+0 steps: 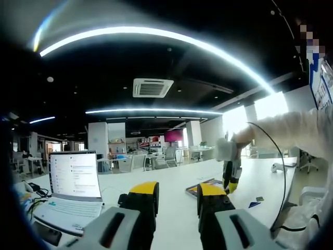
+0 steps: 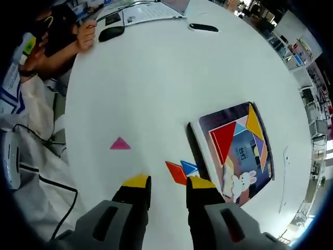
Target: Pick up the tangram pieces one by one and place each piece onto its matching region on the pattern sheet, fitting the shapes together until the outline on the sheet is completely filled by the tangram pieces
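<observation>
White table (image 2: pixel 156 78) | right claw (image 2: pixel 169 185) open, empty, low centre, above orange piece (image 2: pixel 176 172) and blue piece (image 2: pixel 189 167) beside pattern sheet (image 2: pixel 237 151) | left claw (image 1: pixel 177 191) open, raised | risk: touching pieces get nudged or lifted together.

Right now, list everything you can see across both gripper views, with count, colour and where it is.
pattern sheet: one, dark with a rabbit picture, right on the white table
placed pieces: red triangle, yellow triangle, on the sheet
loose pieces: pink triangle, orange piece, blue triangle, on the table beside the sheet
laptop: one, white, open, left
computer mouse: one, black, far edge
left gripper: open, empty
right gripper: open, above the orange piece
</observation>
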A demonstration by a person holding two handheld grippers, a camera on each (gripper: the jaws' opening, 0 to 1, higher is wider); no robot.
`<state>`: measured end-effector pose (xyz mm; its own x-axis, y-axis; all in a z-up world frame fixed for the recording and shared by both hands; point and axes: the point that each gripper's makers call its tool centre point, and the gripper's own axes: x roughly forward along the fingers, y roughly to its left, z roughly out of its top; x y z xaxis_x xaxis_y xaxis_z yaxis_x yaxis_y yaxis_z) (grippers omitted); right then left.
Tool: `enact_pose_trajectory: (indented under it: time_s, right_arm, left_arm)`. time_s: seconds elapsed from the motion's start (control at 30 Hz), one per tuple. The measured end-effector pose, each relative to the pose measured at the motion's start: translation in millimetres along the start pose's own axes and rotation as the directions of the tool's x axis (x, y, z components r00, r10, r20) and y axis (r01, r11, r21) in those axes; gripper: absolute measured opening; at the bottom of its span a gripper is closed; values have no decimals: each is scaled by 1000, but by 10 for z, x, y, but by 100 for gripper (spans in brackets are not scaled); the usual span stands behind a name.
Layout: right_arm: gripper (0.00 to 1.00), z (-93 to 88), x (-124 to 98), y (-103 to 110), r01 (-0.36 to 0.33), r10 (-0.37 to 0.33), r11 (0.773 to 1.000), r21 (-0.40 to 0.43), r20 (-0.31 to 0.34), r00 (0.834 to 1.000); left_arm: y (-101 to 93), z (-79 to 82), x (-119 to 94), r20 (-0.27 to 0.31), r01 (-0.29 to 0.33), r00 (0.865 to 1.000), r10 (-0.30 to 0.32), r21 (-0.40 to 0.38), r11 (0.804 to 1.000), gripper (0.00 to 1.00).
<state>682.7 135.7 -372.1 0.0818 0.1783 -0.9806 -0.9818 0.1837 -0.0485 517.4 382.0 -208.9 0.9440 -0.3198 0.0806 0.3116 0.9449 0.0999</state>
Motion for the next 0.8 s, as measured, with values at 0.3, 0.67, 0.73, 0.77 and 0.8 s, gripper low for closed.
enact_pose_trajectory:
  time_s: [0.3, 0.67, 0.73, 0.77, 0.8]
  right_arm:
    - [29, -155, 200, 214, -47, 44, 998, -38, -71, 997]
    - [27, 27, 310, 554, -84, 83, 996, -27, -29, 996]
    - [28, 51, 363, 676, -101, 99, 992, -69, -42, 994]
    - [28, 68, 388, 723, -104, 101, 991, -82, -44, 994]
    - [28, 93, 413, 760, -101, 98, 992, -80, -42, 994]
  left_arm:
    - [-14, 6, 5, 3, 3, 1000, -3, 0, 1000, 31]
    - [-12, 5, 13, 3, 3, 1000, -2, -1, 1000, 31]
    - [-18, 5, 17, 3, 5, 1000, -5, 0, 1000, 31]
    - [-23, 5, 17, 2, 6, 1000, -6, 1, 1000, 31]
    - [-25, 5, 17, 3, 7, 1000, -7, 1, 1000, 31]
